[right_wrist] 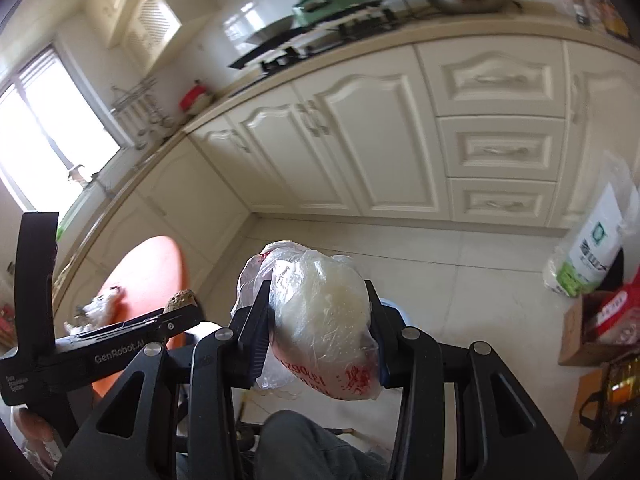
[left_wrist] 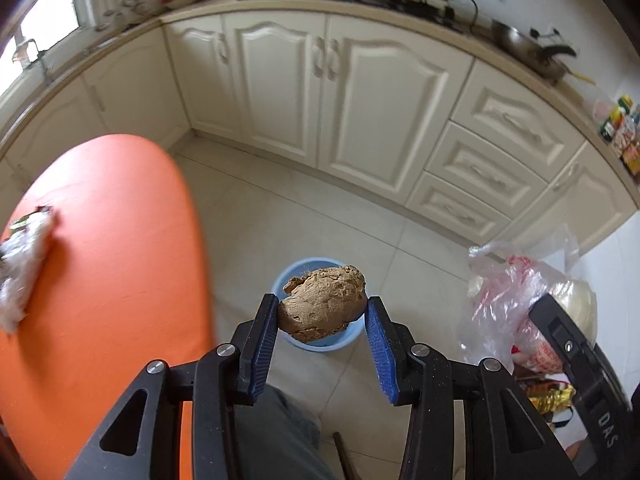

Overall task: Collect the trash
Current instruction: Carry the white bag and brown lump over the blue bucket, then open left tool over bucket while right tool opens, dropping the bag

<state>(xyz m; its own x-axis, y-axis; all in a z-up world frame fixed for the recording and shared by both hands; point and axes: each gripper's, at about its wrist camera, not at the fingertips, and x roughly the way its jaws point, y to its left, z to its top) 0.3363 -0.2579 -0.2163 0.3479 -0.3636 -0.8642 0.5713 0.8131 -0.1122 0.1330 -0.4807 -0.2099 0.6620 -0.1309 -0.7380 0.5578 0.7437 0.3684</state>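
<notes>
My left gripper (left_wrist: 322,312) is shut on a brown crumbly lump (left_wrist: 323,304) and holds it in the air right above a small blue bucket (left_wrist: 320,340) on the floor. My right gripper (right_wrist: 318,312) is shut on a clear plastic bag with red print and something white inside (right_wrist: 320,320); the bag also shows at the right of the left wrist view (left_wrist: 516,308). The left gripper and its lump (right_wrist: 182,300) show at the left of the right wrist view. A crumpled white wrapper (left_wrist: 22,268) lies on the orange table (left_wrist: 112,260).
Cream kitchen cabinets (left_wrist: 340,100) run along the far side of the tiled floor (left_wrist: 300,220). A white and green sack (right_wrist: 592,252), a cardboard box (right_wrist: 588,332) and bags stand on the floor to the right. The person's knee (right_wrist: 316,444) is below the grippers.
</notes>
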